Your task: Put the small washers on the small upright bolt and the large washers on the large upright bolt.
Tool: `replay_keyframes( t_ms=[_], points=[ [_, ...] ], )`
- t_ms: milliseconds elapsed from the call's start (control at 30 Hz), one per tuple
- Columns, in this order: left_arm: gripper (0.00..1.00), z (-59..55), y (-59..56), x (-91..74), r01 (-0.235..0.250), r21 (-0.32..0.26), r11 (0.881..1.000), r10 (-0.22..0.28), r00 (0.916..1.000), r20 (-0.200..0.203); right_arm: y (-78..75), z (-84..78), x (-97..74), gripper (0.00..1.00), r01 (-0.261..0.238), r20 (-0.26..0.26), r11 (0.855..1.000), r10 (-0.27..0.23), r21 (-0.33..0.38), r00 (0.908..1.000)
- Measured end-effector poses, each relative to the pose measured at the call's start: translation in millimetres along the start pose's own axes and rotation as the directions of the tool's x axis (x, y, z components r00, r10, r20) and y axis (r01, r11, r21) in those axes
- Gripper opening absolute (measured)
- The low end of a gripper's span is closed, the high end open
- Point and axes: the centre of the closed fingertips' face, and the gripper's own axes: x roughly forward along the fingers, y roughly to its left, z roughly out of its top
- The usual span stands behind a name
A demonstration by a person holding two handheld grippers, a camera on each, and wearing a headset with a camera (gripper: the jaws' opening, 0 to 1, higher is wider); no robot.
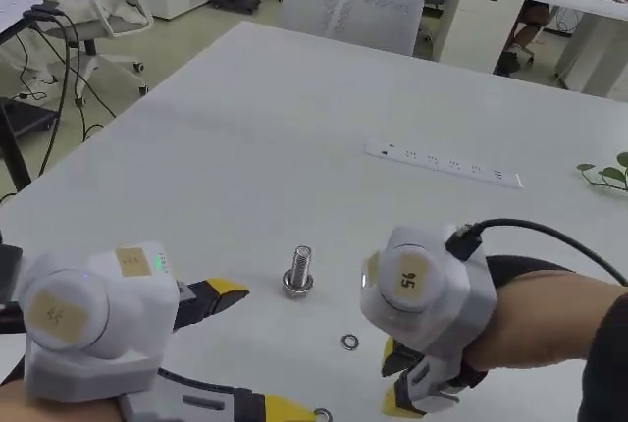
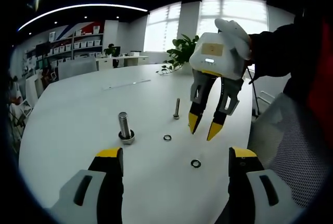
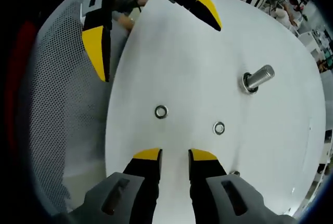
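On a white table (image 1: 245, 147) the large bolt (image 1: 298, 272) stands upright on its head, its long axis vertical and its threaded end pointing up. In the left gripper view the small bolt (image 2: 177, 108) also stands upright, thin shaft pointing up, farther off and to the right of the large bolt (image 2: 125, 127). One washer (image 2: 167, 137) lies flat on the table between the two bolts and nearer the camera. A second washer (image 2: 195, 163) lies flat closer still, well apart from both bolts.

The left gripper (image 2: 176, 153) is held low near the table edge with its yellow-tipped jaws spread wide and nothing between them. The right gripper (image 2: 203, 129) hangs over the table, tips pointing down beside the first washer; its jaws are a narrow gap apart and hold nothing.

From the right gripper view, the two washers lie ahead of the jaws and the large bolt (image 3: 256, 79) stands beyond them. A power strip (image 1: 442, 163) lies farther back on the table.
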Motion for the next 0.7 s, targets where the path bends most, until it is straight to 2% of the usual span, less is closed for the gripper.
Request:
replay_keyframes(
  t_ms=[267, 700],
  points=[
    [0.83, -0.2, -0.7, -3.8, -0.009, -0.001, 1.000, 0.009, 1.0000, 0.001, 10.4, 24.5, 10.3, 0.22, -0.021, 0.008, 0.998, 0.021, -0.065, 0.9997],
    [0.83, -3.0, -0.1, -8.4, -0.031, -0.009, 0.999, 0.031, 0.9995, 0.005, 14.9, 38.7, 22.2, 0.22, -0.040, -0.001, 0.992, 0.040, -0.119, 0.9992]
  ],
)
